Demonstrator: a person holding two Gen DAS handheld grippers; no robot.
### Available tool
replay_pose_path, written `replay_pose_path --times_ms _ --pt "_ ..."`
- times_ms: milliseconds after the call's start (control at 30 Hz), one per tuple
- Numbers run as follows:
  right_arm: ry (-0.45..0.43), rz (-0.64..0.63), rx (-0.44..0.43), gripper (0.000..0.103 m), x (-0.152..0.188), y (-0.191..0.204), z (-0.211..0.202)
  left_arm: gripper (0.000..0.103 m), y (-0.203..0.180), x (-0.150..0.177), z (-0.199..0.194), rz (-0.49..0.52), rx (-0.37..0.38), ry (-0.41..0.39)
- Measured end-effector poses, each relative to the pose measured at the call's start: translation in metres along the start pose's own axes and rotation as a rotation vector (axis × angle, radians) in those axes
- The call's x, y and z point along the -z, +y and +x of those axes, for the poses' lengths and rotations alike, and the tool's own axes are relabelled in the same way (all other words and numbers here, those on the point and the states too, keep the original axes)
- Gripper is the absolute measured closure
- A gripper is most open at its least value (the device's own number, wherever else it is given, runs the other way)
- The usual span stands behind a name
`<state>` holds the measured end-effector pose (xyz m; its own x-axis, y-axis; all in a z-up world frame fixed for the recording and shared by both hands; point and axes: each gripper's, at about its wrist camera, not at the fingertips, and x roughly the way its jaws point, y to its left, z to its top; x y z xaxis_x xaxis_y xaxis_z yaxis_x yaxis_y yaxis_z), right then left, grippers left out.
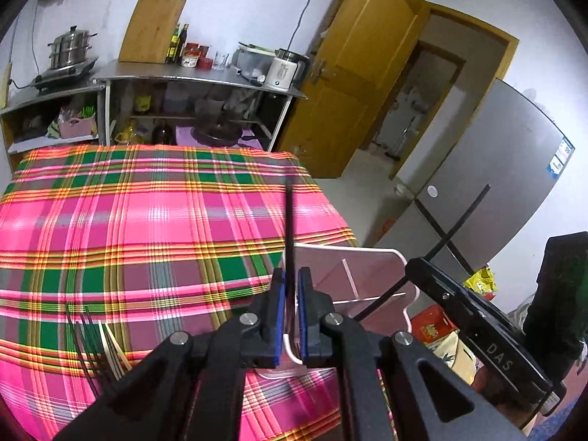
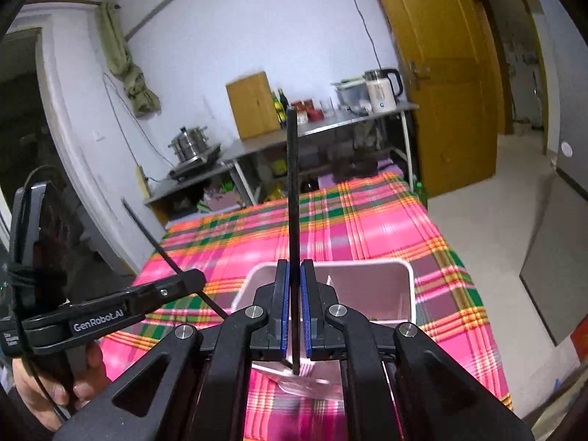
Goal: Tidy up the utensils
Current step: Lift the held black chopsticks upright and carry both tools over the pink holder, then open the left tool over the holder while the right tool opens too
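My left gripper is shut on a black chopstick that points forward, held over the near edge of a pink utensil holder. My right gripper is shut on another black chopstick that stands up, above the same pink holder on the plaid tablecloth. The right gripper's body shows at the right of the left wrist view, its chopstick slanting up. The left gripper's body shows at the left of the right wrist view. Several loose chopsticks lie on the cloth at lower left.
The table wears a pink and green plaid cloth. Behind it stand a steel shelf with bottles, jars and a kettle, and a pot on a stove. A wooden door and a fridge are at right.
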<state>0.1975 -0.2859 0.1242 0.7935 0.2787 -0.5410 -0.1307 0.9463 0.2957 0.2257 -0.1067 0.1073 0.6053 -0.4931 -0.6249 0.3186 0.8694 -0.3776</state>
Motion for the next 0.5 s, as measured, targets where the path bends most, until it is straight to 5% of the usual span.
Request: replay_pose_path --times_ms 167,233,333,500 --pt "0.025 0.007 0.012 0.097 0.008 -0.006 0.008 0.088 0.006 0.005 0.004 -0.012 0.008 0.004" --pt "0.023 0.005 0.017 0.095 0.009 -0.006 0.009 0.074 0.007 0.006 0.002 -0.015 0.012 -0.005" --pt "0.015 0.004 0.022 0.085 0.01 -0.005 0.006 0.061 0.009 0.007 -0.002 -0.015 0.02 -0.023" --pt "-0.014 -0.009 0.031 0.075 0.012 -0.001 -0.007 0.054 0.012 0.011 -0.017 -0.014 0.024 -0.055"
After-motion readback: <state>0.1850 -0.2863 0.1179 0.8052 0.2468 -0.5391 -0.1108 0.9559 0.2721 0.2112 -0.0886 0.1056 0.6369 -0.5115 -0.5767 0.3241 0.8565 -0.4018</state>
